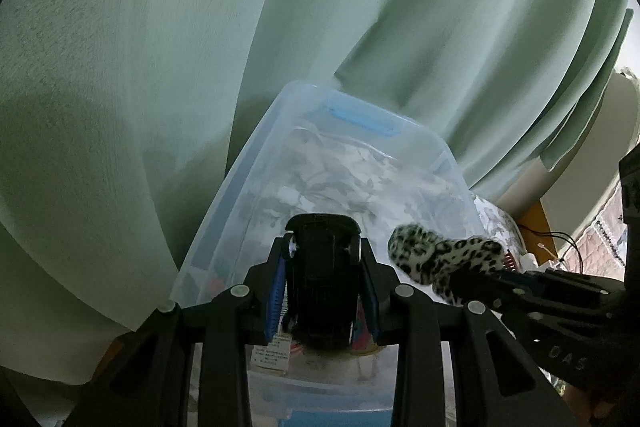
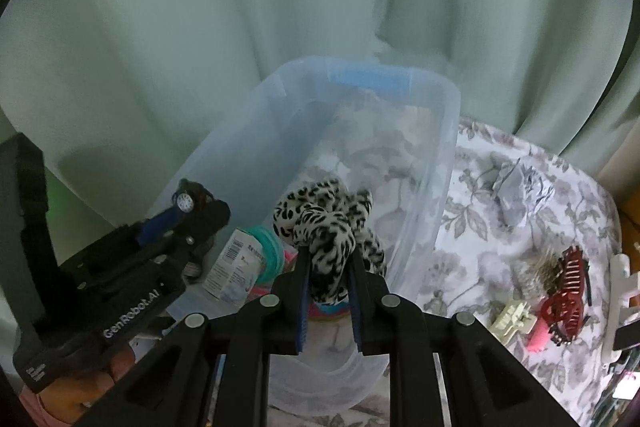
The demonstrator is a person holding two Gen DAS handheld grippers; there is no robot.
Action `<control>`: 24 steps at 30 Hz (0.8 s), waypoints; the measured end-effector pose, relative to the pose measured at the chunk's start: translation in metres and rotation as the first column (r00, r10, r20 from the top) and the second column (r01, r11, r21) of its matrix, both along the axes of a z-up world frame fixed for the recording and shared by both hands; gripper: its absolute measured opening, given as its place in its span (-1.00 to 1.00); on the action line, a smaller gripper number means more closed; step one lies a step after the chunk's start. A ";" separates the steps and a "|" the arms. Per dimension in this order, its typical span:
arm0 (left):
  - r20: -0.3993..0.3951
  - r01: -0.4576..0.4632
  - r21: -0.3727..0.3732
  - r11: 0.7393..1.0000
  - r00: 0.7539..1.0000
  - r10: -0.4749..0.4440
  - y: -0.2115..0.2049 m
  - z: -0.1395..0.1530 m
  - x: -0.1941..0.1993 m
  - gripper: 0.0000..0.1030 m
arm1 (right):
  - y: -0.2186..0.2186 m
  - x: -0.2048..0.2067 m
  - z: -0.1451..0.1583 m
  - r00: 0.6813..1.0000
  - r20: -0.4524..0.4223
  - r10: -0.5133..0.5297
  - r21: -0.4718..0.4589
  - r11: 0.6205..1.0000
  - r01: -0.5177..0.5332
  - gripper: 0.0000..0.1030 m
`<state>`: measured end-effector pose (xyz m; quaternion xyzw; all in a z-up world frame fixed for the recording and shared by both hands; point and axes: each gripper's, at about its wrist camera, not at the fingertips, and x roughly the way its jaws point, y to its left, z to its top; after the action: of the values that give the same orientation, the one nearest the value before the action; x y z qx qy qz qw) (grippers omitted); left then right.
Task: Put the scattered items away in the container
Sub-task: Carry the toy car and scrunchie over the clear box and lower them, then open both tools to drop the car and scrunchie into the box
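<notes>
Now both grippers hover over the clear container (image 2: 436,163): right gripper (image 2: 328,267) pinches a spotted scrunchie (image 2: 328,227) (left gripper (image 1: 322,259) clamps a black toy car (image 1: 322,279)).

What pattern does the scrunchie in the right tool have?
White with black leopard spots; the scrunchie shows best in the right wrist view.

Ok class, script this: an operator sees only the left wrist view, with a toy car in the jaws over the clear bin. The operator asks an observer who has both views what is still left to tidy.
Operator: What is still out on the table?
Observer: A red hair claw lies on the floral cloth, right of the bin.
Operator: Anything else out there?
Observer: A cream clip lies just left of the claw, and crumpled paper sits farther back on the cloth.
</notes>
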<state>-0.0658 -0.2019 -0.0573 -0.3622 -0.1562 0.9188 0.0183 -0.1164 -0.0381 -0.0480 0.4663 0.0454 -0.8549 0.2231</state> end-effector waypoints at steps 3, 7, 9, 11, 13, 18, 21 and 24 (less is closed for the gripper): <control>-0.001 -0.003 -0.023 1.000 1.000 0.003 0.002 0.000 -0.001 -0.26 | 0.002 -0.005 -0.008 0.999 0.033 -0.017 0.004 1.000 0.017 -0.61; -0.007 0.008 -0.029 1.000 1.000 -0.008 0.005 0.000 -0.003 -0.03 | 0.005 -0.009 -0.014 0.998 0.062 -0.017 -0.015 1.000 0.018 -0.57; -0.006 0.014 -0.037 0.999 1.000 -0.015 0.007 0.000 -0.004 0.06 | 0.004 -0.009 -0.014 0.998 0.059 -0.008 -0.009 1.000 0.008 -0.53; 0.000 0.010 -0.044 0.999 1.000 -0.010 0.009 -0.001 -0.010 0.12 | 0.002 -0.007 -0.013 0.998 0.057 -0.002 -0.007 1.000 0.002 -0.50; 0.005 0.006 -0.049 0.999 1.000 -0.005 0.009 -0.002 -0.015 0.16 | 0.002 -0.007 -0.013 0.998 0.055 0.003 -0.009 1.000 -0.002 -0.46; 0.021 -0.011 -0.017 1.000 1.000 0.011 0.005 -0.004 -0.016 0.30 | 0.000 -0.003 -0.009 0.999 0.040 0.013 -0.014 1.000 -0.013 -0.30; 0.028 -0.011 -0.010 1.000 1.000 0.011 0.006 -0.004 -0.018 0.33 | 0.000 -0.001 -0.006 1.000 0.020 0.006 -0.001 1.000 -0.006 -0.12; 0.037 -0.010 -0.010 1.000 0.999 0.010 0.009 -0.004 -0.018 0.34 | 0.004 0.001 -0.002 1.000 0.021 -0.002 -0.021 1.000 0.002 -0.11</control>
<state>-0.0840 -0.1933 -0.0615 -0.3786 -0.1539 0.9126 0.0091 -0.1154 -0.0342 -0.0502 0.4729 0.0337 -0.8506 0.2274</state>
